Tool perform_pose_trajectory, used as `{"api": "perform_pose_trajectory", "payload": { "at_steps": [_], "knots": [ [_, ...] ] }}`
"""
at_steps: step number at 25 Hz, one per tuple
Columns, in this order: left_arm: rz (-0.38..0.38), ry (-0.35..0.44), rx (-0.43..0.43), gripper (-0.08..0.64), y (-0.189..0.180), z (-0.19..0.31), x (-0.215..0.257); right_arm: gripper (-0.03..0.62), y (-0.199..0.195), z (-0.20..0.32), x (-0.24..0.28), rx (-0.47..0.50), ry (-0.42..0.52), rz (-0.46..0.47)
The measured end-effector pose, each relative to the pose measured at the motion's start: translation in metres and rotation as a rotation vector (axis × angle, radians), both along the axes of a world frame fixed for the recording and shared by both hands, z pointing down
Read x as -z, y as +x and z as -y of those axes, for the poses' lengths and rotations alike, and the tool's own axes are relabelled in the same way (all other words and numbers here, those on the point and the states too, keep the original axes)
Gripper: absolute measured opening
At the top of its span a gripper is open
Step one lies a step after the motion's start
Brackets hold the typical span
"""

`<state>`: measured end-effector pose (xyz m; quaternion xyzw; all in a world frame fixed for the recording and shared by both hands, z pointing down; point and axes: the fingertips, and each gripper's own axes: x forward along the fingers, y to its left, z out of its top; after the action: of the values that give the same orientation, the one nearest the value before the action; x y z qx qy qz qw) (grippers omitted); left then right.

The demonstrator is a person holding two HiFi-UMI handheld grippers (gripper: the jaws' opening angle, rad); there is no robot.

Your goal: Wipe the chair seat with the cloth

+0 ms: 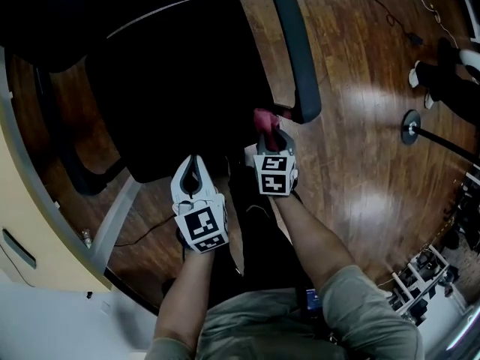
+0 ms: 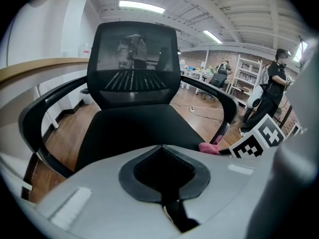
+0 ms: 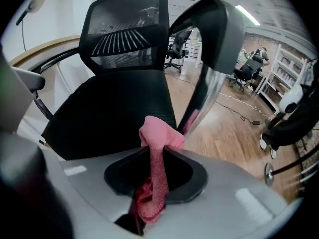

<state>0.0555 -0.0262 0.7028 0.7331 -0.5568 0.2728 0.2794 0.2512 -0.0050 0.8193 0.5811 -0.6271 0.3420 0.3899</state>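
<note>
Right gripper (image 3: 155, 151) clamped on the pink cloth (image 3: 158, 137) at the chair seat's (image 3: 112, 116) front right corner.
Its jaws pinch a bunched fold that sticks out past the tips, beside the right armrest's (image 3: 215, 26) front end; whether the cloth touches the seat cannot be told. The left gripper (image 2: 160, 148) has its jaws together with nothing between them, over the seat's front edge, to the right gripper's left. Wooden floor (image 1: 360, 126) lies around the chair.

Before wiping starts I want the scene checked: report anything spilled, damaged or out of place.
Nothing stands out. The chair seat looks bare and undamaged, with no spill showing. The pink cloth is bunched but clamped in the right tool, near the seat's front corner.
</note>
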Motion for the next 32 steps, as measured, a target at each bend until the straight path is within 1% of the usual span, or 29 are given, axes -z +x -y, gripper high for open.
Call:
{"api": "perform_pose_trajectory", "payload": {
  "at_steps": [3,6,11,14,18,22,25,29,32],
  "knots": [
    [-0.005,-0.012,-0.036,0.006,0.023,0.001,-0.01,0.078,0.015,-0.001,-0.003,0.003,-0.002,-0.003],
    [-0.003,-0.025,-0.07,0.006,0.038,0.003,-0.021,0.078,0.017,-0.001,-0.008,-0.004,0.004,0.009],
    [-0.002,-0.041,-0.075,0.006,0.044,0.003,-0.027,0.078,0.016,0.001,-0.009,0.005,0.005,0.022],
    [0.002,-0.037,-0.064,0.006,0.04,0.007,-0.018,0.078,0.013,0.004,0.007,0.027,0.011,0.03],
    [0.001,-0.012,-0.05,0.006,0.025,0.015,0.02,0.078,-0.006,0.012,0.06,0.076,0.059,0.059],
    [-0.004,0.025,-0.031,0.006,0.009,0.023,0.072,0.078,-0.028,0.021,0.132,0.124,0.126,0.085],
    [-0.015,0.05,0.003,0.006,-0.009,0.026,0.113,0.078,-0.047,0.03,0.187,0.15,0.174,0.105],
    [-0.032,0.112,0.054,0.006,-0.033,0.031,0.165,0.077,-0.081,0.047,0.253,0.235,0.248,0.114],
    [-0.033,0.144,0.091,0.006,-0.061,0.023,0.194,0.077,-0.119,0.048,0.29,0.304,0.29,0.128]
  ]
}}
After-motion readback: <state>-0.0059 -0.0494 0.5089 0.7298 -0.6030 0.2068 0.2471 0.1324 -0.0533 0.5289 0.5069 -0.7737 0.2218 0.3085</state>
